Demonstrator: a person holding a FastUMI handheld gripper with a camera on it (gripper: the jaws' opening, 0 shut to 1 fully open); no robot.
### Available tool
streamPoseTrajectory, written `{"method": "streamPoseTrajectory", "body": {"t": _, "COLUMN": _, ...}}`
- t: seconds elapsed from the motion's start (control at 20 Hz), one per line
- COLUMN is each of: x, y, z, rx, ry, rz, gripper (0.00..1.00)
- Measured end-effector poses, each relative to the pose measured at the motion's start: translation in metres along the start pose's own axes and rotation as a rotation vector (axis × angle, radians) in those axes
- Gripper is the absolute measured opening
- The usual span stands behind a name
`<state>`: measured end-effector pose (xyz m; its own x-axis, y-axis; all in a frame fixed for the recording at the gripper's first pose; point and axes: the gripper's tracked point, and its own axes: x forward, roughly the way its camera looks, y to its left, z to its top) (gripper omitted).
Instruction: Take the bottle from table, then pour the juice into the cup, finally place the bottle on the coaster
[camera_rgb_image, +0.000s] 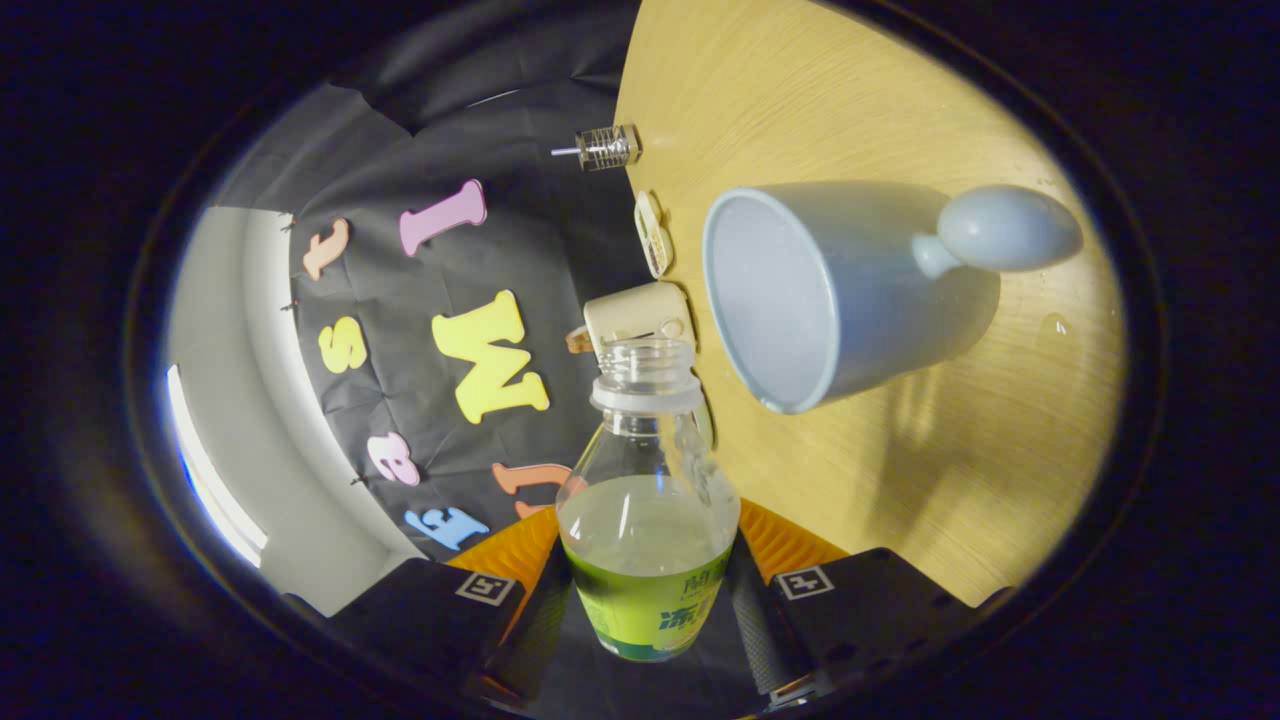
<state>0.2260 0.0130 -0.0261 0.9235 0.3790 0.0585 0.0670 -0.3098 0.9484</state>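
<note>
My gripper (645, 610) is shut on a clear plastic bottle (648, 500) with a green label. Both fingers press on its lower body. The bottle has no cap and holds pale juice up to its shoulder. The whole view is rolled sideways, so the bottle is tipped toward the light blue cup (830, 290). The cup stands on the wooden table (930, 480), its empty white inside facing the bottle's mouth. The bottle's mouth sits just short of the cup's rim. No juice is flowing.
A beige box-like object (637, 312) lies just beyond the bottle's mouth. A small flat pale object (652, 233) and a small clear glass item (607, 148) sit along the table's far edge by the black cloth wall.
</note>
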Motion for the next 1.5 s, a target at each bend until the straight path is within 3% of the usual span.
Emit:
{"method": "streamPoseTrajectory", "body": {"t": 0.5, "x": -0.010, "y": 0.015, "z": -0.003, "rx": 0.164, "ry": 0.043, "rz": 0.071, "gripper": 0.79}}
{"method": "streamPoseTrajectory", "body": {"t": 0.75, "x": -0.010, "y": 0.016, "z": -0.006, "rx": 0.106, "ry": 0.060, "rz": 0.072, "gripper": 0.79}}
{"method": "streamPoseTrajectory", "body": {"t": 1.5, "x": -0.016, "y": 0.049, "z": -0.007, "rx": 0.227, "ry": 0.075, "rz": 0.075, "gripper": 0.79}}
